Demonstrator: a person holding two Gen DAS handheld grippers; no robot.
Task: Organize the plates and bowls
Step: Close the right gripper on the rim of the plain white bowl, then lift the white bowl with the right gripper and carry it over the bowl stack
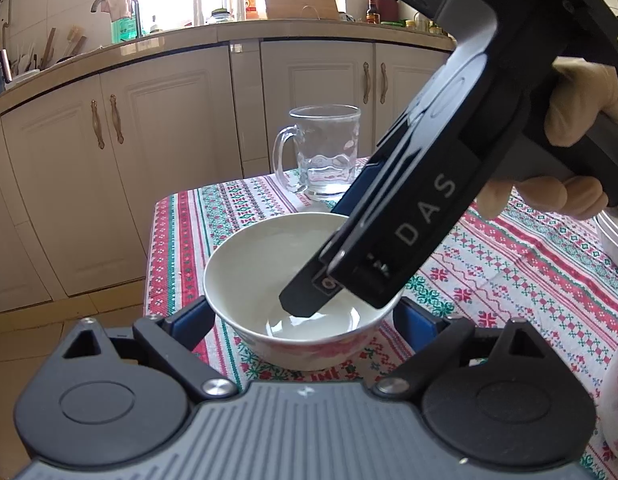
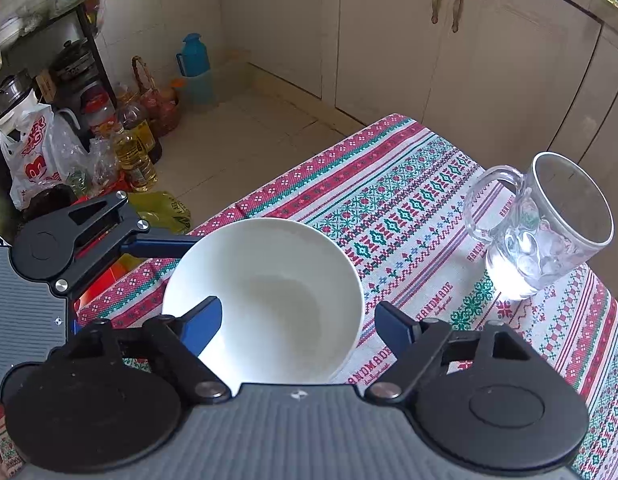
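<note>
A white bowl point(image 1: 269, 256) with pink flowers on its outside stands on the patterned tablecloth point(image 1: 509, 264) near the table's corner. My left gripper point(image 1: 304, 301) reaches around it from the near side, and its blue fingers point(image 1: 191, 320) lie against the bowl's two sides under the rim. My right gripper point(image 2: 301, 316) comes down from the upper right in a gloved hand point(image 1: 577, 104). One of its fingers point(image 2: 203, 324) hangs inside the bowl point(image 2: 269, 300) and the other stands just outside the rim. Neither pad presses on the wall.
A glass mug point(image 1: 325, 152) stands beyond the bowl, seen to the right point(image 2: 549, 224) in the right wrist view. More white crockery point(image 1: 615, 240) shows at the right edge. Cabinets point(image 1: 157, 152) stand behind; bottles and bags point(image 2: 129, 148) crowd the floor past the table's corner.
</note>
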